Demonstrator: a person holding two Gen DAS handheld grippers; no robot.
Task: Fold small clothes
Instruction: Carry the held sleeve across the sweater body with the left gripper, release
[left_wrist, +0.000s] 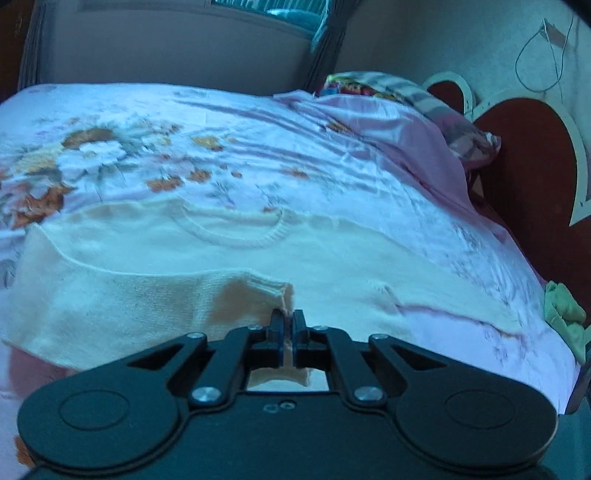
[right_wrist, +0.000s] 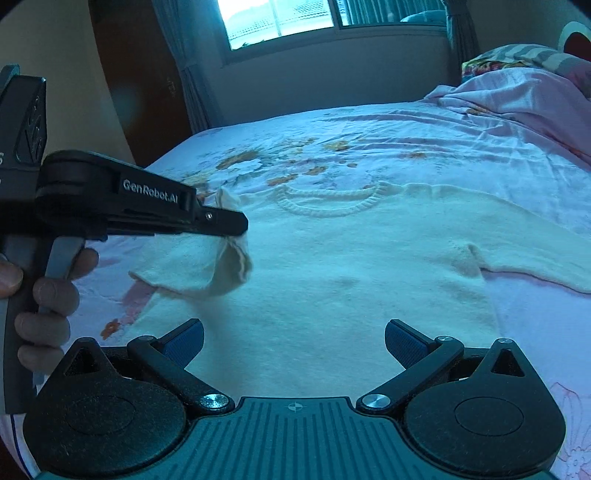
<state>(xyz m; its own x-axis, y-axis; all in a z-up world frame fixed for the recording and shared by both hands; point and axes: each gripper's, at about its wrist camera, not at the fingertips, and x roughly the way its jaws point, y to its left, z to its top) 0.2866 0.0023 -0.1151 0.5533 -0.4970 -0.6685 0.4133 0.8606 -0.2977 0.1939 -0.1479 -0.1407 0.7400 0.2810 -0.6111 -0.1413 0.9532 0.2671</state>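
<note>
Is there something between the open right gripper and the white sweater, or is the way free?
Nothing visible blocks it. The right gripper hangs open over the sweater body, only air between. The left gripper, off to its left, is shut on the sleeve cuff and lifts it clear.

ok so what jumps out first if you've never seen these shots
A cream knit sweater lies spread flat on the floral bedsheet. The left gripper is shut on the sweater's sleeve cuff, lifting it over the body, while the right gripper hovers open above the hem.
</note>
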